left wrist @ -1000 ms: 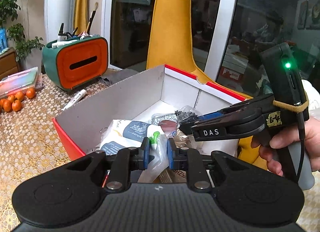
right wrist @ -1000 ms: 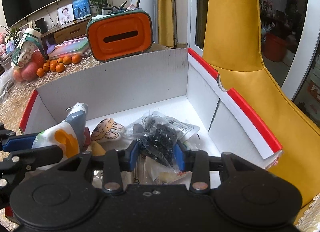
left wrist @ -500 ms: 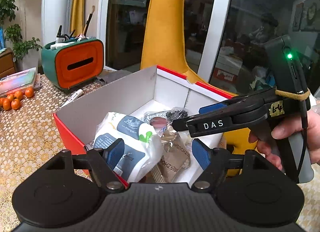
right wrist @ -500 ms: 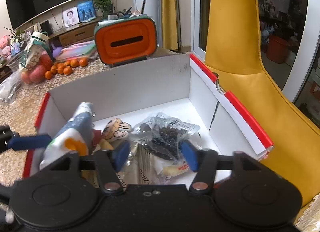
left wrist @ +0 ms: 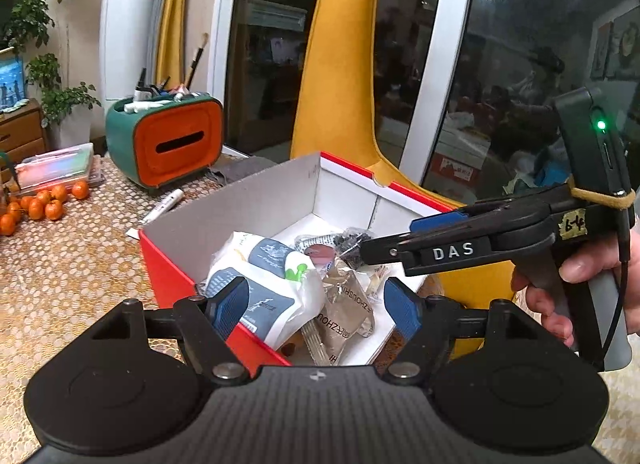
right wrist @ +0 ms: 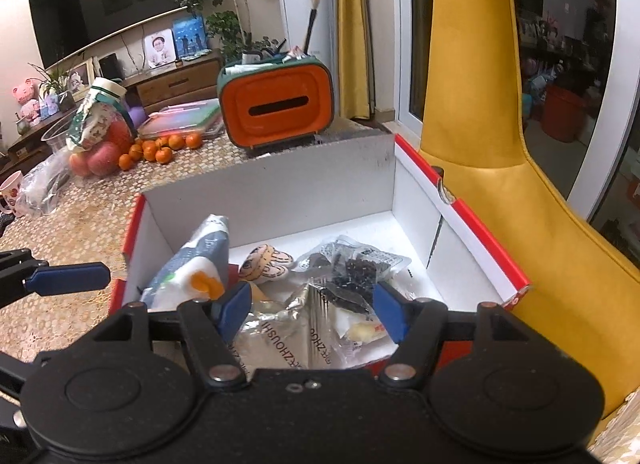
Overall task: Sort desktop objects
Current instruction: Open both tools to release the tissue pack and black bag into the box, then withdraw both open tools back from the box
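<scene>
Red box point(left wrist: 168, 264) ahead of both wide-open, empty grippers, left gripper point(left wrist: 316, 304) and right gripper point(right wrist: 310, 310), already holds several packets point(right wrist: 188, 268); pen point(left wrist: 162, 206) probably remains on desk point(left wrist: 68, 276).

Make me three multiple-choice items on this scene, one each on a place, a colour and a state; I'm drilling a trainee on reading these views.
1. Where does the blue-and-white pouch lie?
A. in the red box
B. beside the oranges
C. on the yellow chair

2. What colour is the front of the pen holder?
A. yellow
B. white
C. orange

3. How does the left tool stand?
A. shut on a pouch
B. open, holding nothing
C. shut on a marker

Answers: 1 A, it leans against the box's inner wall; 2 C, an orange slotted face in a green shell; 3 B, its blue pads stand wide apart.
</scene>
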### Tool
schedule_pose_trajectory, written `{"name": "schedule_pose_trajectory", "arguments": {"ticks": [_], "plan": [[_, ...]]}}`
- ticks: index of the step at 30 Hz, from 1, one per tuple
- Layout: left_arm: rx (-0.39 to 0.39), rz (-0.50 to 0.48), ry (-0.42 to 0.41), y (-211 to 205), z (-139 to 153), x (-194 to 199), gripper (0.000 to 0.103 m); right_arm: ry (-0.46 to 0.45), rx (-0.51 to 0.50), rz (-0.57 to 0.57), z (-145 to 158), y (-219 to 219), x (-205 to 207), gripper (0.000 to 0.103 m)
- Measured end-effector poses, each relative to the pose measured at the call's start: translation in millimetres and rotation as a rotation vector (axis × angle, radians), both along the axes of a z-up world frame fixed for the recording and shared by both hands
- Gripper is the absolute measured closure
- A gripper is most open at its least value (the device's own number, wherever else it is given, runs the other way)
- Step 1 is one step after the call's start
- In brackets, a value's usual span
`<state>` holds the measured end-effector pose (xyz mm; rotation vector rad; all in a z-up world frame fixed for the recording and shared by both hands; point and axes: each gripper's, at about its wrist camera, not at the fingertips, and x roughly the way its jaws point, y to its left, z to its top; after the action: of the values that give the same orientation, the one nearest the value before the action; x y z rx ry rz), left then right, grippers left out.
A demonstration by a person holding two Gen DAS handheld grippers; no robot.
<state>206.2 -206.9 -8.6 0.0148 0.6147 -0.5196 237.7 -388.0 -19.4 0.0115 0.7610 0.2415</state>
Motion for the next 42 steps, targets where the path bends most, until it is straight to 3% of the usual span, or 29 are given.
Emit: {"name": "schedule_pose_trajectory", "arguments": {"ticks": [12,16,24,28,42], "plan": [[-0.013,0.130,-0.041,25.5,18.6,-15.9,0.029,-0.052,0.021,0.038,15.2,3.6,-33.9,0.036],[-0.002,0.159,-0.046,30.6,22.3,-21.3,0.029,-0.081,0.026,0.050,19.4,5.6,-48.7,0.030],[0.016,0.193,-0.050,37.4,22.3,-31.5,0.017,-0.142,0.044,0.061,28.3,11.2,-76.3,0.016],[0.008,0.206,-0.048,41.7,22.1,-36.3,0.002,-0.173,0.042,0.064,31.3,15.0,-86.2,0.013],[0.006,0.206,-0.041,50.2,26.5,-67.1,0.001,-0.210,0.032,0.050,33.5,23.7,-117.9,0.006]]}}
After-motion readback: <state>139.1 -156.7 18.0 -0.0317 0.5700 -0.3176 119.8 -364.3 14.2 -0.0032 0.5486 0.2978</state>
